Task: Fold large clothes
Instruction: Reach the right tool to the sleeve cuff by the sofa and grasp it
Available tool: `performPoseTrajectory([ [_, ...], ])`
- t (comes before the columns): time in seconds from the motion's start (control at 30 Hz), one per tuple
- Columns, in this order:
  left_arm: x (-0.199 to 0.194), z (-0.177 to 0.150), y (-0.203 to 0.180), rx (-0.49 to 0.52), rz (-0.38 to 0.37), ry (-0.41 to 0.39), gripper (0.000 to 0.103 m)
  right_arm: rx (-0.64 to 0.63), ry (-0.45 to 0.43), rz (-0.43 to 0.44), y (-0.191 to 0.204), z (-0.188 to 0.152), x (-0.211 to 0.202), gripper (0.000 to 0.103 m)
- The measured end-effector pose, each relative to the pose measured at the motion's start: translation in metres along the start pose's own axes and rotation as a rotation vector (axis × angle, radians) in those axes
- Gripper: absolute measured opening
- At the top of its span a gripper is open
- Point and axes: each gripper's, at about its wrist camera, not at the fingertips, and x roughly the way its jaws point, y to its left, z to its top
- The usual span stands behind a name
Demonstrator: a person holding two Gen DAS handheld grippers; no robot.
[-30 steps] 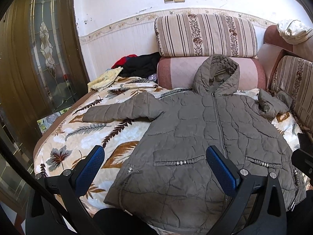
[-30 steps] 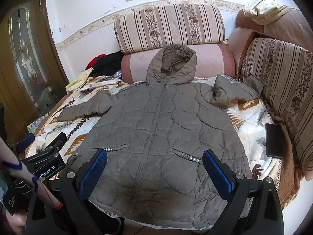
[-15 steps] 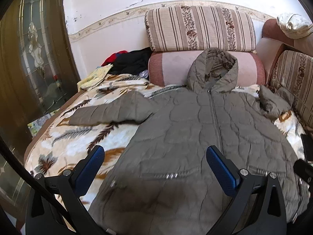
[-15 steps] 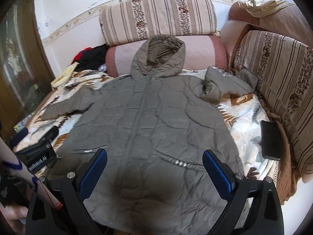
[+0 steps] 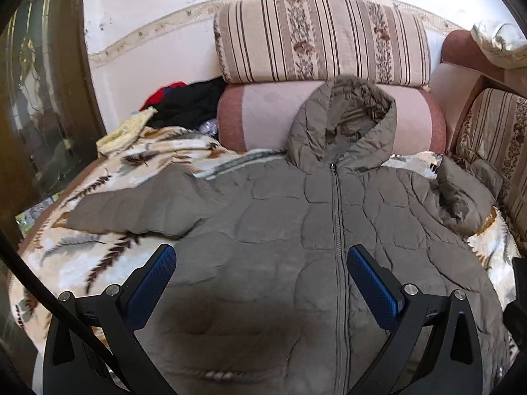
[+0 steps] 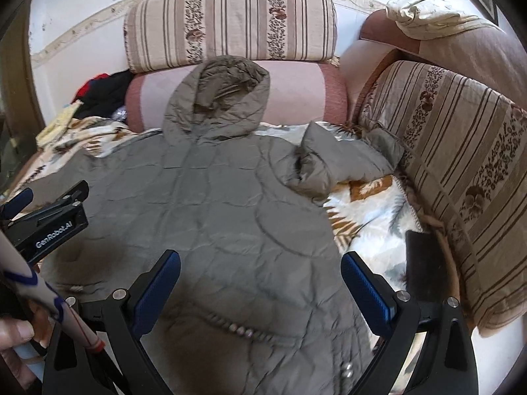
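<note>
Leaf-print blanket (image 5: 98, 253) covers sofa w/ striped cushions (image 5: 322, 39). Grey hooded jacket (image 5: 280, 230) lies flat, zipped, on it. Left gripper (image 5: 260, 283) & right gripper (image 6: 260, 283) both spread wide, empty. "GenRobot.AI" on left unit.

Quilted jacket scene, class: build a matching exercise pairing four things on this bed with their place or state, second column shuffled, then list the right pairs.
Things:
1. jacket hood
2. jacket zip
3. left sleeve
4. black clothes

States:
A. stretched out over the leaf-print blanket
B. closed up to the collar
C. leaning against the pink bolster
D. heaped beside the wall

Pairs: 1-C, 2-B, 3-A, 4-D
</note>
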Motion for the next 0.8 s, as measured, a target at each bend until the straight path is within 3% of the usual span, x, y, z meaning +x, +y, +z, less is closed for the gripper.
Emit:
performPoseTrajectory([
  [0.27, 0.059, -0.015, -0.001, 0.043, 0.009, 0.056, 0.103, -0.04, 0.037, -0.101, -0.002, 0.018, 0.049, 0.099],
  [0.53, 0.074, -0.015, -0.001, 0.052, 0.017, 0.081, 0.103, -0.109, 0.06, -0.212, -0.009, 0.041, 0.1, 0.098],
  [0.8, 0.085, -0.015, -0.005, 0.059, 0.034, 0.1, 0.103, -0.132, 0.06, -0.263, -0.023, 0.057, 0.127, 0.098],
])
